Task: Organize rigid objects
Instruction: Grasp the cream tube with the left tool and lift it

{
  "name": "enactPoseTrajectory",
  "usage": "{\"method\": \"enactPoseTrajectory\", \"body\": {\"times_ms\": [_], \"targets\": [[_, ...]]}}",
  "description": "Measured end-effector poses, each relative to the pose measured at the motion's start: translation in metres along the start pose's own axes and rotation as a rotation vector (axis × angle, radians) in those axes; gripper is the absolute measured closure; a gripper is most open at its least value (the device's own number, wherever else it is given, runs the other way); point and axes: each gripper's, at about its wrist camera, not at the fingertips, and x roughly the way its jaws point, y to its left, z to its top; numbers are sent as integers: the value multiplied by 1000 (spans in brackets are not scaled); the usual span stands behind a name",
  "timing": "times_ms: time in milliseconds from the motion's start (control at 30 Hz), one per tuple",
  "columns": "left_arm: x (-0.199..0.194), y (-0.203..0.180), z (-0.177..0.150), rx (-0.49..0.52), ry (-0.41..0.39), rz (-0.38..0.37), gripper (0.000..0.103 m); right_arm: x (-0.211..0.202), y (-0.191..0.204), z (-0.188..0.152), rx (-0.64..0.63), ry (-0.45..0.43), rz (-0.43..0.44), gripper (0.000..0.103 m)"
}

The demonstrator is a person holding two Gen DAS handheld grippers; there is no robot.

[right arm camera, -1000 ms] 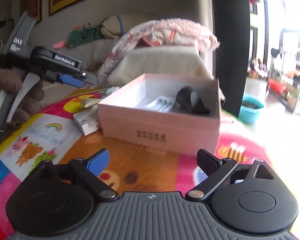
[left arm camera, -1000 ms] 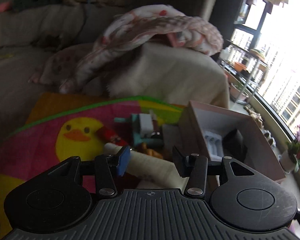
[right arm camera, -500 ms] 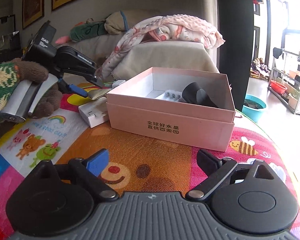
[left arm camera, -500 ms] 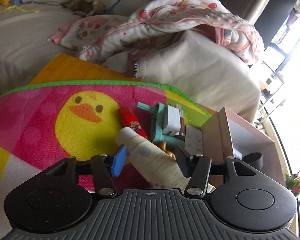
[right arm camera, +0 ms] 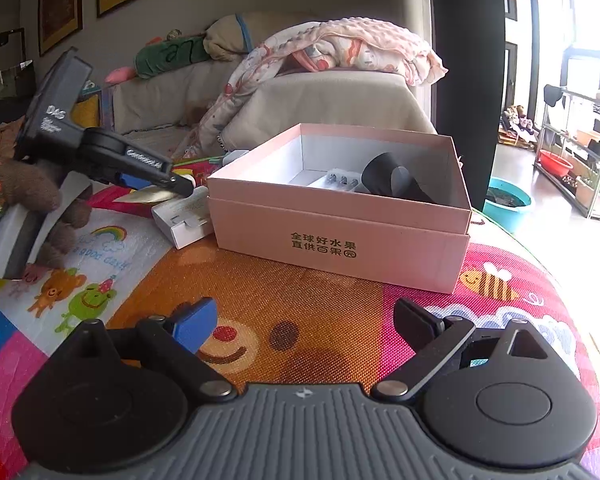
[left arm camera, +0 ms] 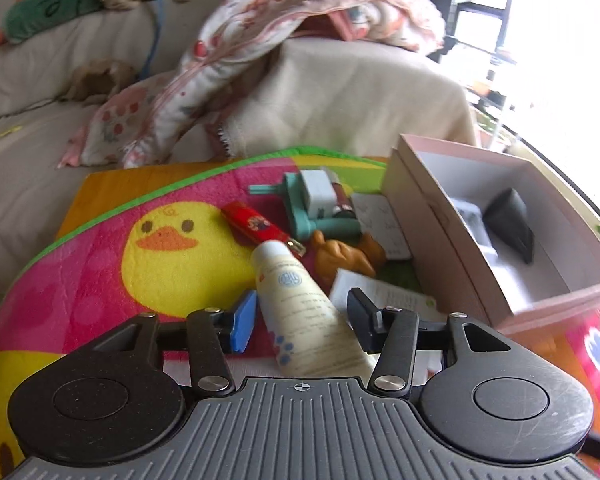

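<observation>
A cream tube (left arm camera: pixel 288 280) lies on the colourful mat (left arm camera: pixel 100 280), cap pointing away. My left gripper (left arm camera: pixel 302 308) straddles it and its jaws are closing, the black pad (left arm camera: pixel 360 316) at the tube's side and a thin gap at the blue pad (left arm camera: pixel 244 320). In the right wrist view the left gripper (right arm camera: pixel 180 184) angles down over the tube's crimped end (right arm camera: pixel 148 196). The pink box (right arm camera: pixel 340 216) holds a black object (right arm camera: pixel 392 180) and a white tray (right arm camera: pixel 340 178). My right gripper (right arm camera: pixel 304 316) stands open over the mat, holding nothing.
Beyond the tube lie a red stick (left arm camera: pixel 256 224), a teal tool (left arm camera: pixel 316 220) with a white plug (left arm camera: pixel 318 196), a brown figure (left arm camera: pixel 340 258) and a white carton (right arm camera: pixel 184 220). A gloved hand (right arm camera: pixel 32 184) holds the left gripper. A sofa with a blanket (left arm camera: pixel 300 20) lies behind.
My left gripper came down over the tube, rolled, spread its jaws wider, then narrowed them around it. The right gripper stayed in place with the same spread.
</observation>
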Motion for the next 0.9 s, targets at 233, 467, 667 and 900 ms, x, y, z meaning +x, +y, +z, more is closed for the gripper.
{"method": "enactPoseTrajectory", "body": {"times_ms": [233, 467, 667, 900], "targets": [[18, 23, 1, -199, 53, -225, 57, 4, 1, 0, -5, 23, -5, 8], [45, 7, 26, -243, 125, -182, 62, 10, 0, 1, 3, 59, -10, 8], [42, -17, 24, -68, 145, -101, 62, 12, -1, 1, 11, 71, -14, 8], [-4, -10, -22, -105, 142, -200, 68, 8, -1, 0, 8, 55, -6, 8]]}}
